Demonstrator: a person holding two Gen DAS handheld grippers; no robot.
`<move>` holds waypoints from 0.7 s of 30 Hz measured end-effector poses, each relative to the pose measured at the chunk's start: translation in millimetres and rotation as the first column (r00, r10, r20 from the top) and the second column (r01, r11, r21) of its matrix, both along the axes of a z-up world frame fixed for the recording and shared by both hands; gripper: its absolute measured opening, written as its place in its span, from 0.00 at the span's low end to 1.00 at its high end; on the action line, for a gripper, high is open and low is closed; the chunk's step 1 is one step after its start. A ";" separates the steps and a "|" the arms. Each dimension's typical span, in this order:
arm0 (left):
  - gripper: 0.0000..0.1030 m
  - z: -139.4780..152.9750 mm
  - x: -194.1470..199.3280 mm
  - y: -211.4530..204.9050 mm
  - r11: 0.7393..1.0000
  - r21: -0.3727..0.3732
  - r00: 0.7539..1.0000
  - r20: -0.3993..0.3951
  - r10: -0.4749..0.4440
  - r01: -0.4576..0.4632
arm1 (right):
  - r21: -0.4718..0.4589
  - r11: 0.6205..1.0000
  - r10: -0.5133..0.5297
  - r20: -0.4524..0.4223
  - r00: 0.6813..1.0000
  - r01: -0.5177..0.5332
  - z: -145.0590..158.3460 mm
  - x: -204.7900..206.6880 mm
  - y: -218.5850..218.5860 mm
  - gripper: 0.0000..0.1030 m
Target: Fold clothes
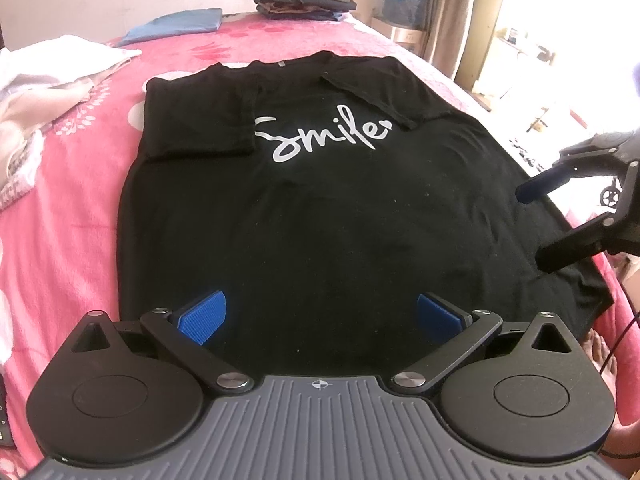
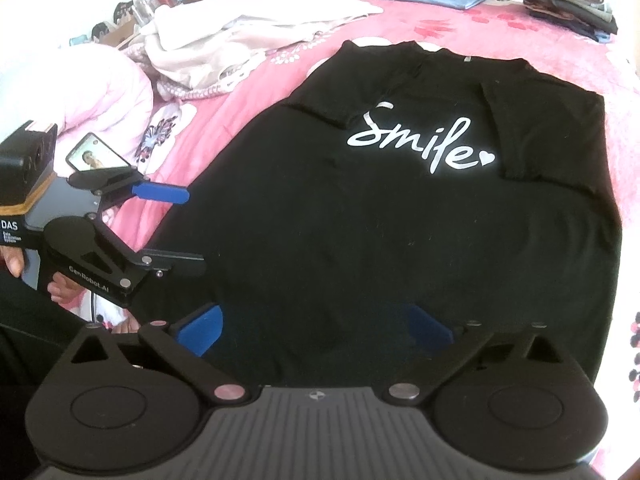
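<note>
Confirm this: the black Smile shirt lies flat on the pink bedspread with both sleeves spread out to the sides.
Not quite. The black Smile shirt does lie flat on the pink bedspread, but both sleeves are folded in over its chest, as both wrist views show.

daylight floods in from the window (image 1: 560,20) beyond the far right of my black shirt (image 1: 320,200), blown out to white glare there. the shirt itself reads as flat black, folds barely showing. the pink bedspread (image 1: 72,208) around it bows at the edges from fisheye distortion. both views are soft and slightly hazy.
</note>
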State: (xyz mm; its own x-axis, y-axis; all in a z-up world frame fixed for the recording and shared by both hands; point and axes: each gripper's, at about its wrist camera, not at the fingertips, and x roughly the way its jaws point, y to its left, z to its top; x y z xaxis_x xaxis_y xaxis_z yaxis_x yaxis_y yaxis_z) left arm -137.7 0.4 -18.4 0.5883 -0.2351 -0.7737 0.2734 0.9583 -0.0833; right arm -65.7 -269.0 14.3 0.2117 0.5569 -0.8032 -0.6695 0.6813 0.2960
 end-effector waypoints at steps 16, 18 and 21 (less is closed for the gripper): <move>1.00 1.3 -0.6 5.8 1.000 -0.013 1.000 0.000 0.014 -0.014 | -0.010 1.000 0.010 0.031 0.999 -0.009 1.9 -8.4 2.6 1.00; 1.00 1.4 -1.3 6.1 1.000 -0.012 1.000 0.001 0.014 -0.014 | -0.009 1.000 0.011 0.030 0.999 -0.011 2.2 -9.0 2.2 1.00; 1.00 1.7 -2.4 6.1 1.000 -0.012 1.000 0.001 0.016 -0.016 | -0.013 1.000 0.009 0.023 1.000 -0.009 1.7 -9.0 2.7 1.00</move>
State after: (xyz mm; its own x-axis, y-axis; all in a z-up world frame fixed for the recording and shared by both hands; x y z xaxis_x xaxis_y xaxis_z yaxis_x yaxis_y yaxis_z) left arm -140.1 6.5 -16.8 0.5930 -0.2352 -0.7701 0.2580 0.9615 -0.0950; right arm -74.7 -266.3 16.1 0.2249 0.5488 -0.8052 -0.6819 0.6789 0.2722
